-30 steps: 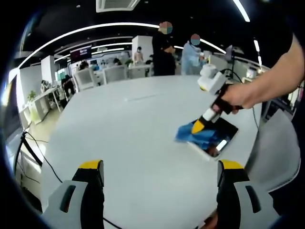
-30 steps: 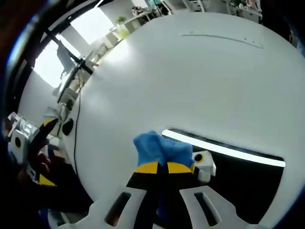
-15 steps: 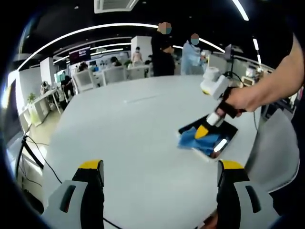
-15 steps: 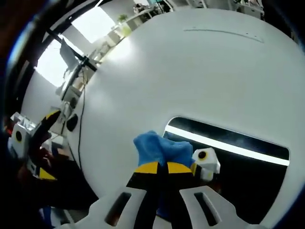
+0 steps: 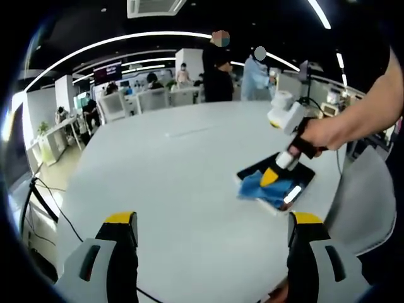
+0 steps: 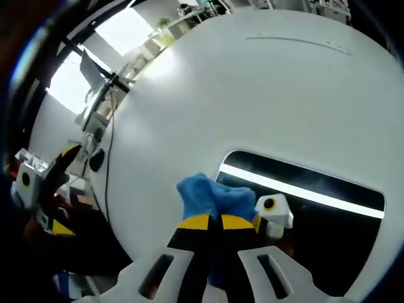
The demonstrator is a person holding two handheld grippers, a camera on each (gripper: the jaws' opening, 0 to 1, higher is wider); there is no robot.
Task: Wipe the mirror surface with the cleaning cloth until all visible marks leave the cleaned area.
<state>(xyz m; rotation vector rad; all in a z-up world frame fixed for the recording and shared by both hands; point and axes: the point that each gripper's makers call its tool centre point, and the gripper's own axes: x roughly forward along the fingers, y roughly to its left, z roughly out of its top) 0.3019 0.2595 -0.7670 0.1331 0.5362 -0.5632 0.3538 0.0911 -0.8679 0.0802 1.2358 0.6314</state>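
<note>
Blue cleaning cloth (image 6: 211, 197) is pinched between the closed fingers of the right gripper (image 6: 209, 221) and pressed on the near end of the dark mirror (image 6: 315, 189), which lies flat near one edge of the white desk (image 6: 252, 95). The wiping step appears underway; next the cloth likely needs sweeping across the uncovered glass. The left gripper (image 5: 211, 221) hovers well apart, fingers spread and empty.

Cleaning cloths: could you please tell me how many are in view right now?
1. A blue cleaning cloth is pinched in the right gripper and pressed on the near end of the mirror, on the white table. Another could be hidden.
</note>
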